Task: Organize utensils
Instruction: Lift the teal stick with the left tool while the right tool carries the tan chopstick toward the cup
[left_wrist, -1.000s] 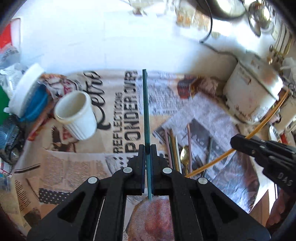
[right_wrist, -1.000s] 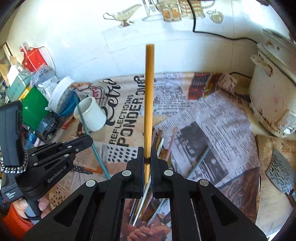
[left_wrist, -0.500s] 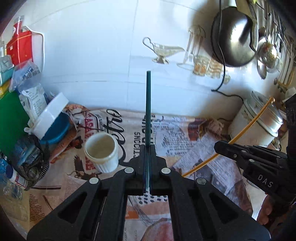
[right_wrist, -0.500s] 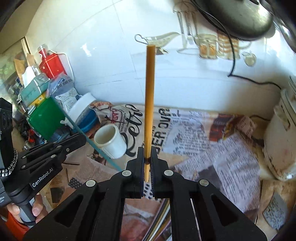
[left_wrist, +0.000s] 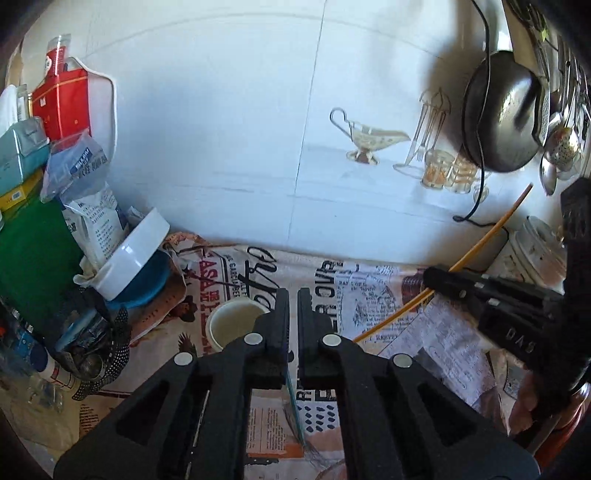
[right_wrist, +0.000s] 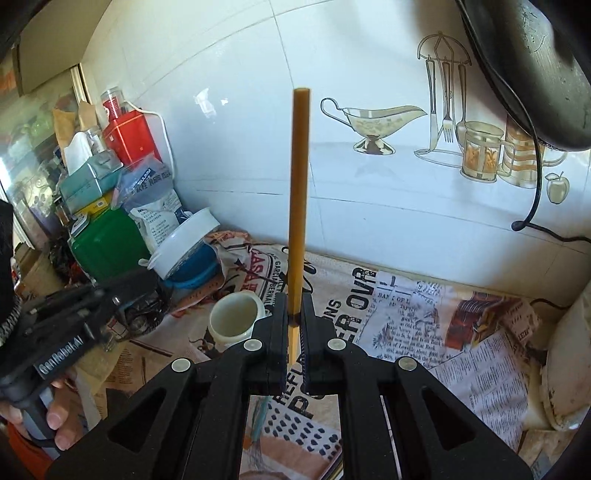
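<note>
1. Left gripper (left_wrist: 293, 295): jaws opening, with a narrow gap of daylight between the pads. Nothing sits in the gap at the tips.
2. Teal straw (left_wrist: 295, 410): at 6 o'clock from the left jaw tips, below the pads and slanted over the newspaper-print cover (left_wrist: 369, 295). Its upper end is hidden behind the left pad, and no clamping is seen. It is a blurred streak in the right wrist view (right_wrist: 258, 417).
3. Right gripper (right_wrist: 294, 299): jaws closed tight on the yellow straw (right_wrist: 299, 184), gripping it near its lower end. The straw points to 12 o'clock against the white tiled wall.
4. White cup (right_wrist: 234, 317): upright on the cover at 9 o'clock, just beside the right jaws. In the left view (left_wrist: 236, 325) it is partly behind the left finger.
5. A hand (right_wrist: 55, 417) grips the left gripper's handle at 8 o'clock.
</note>
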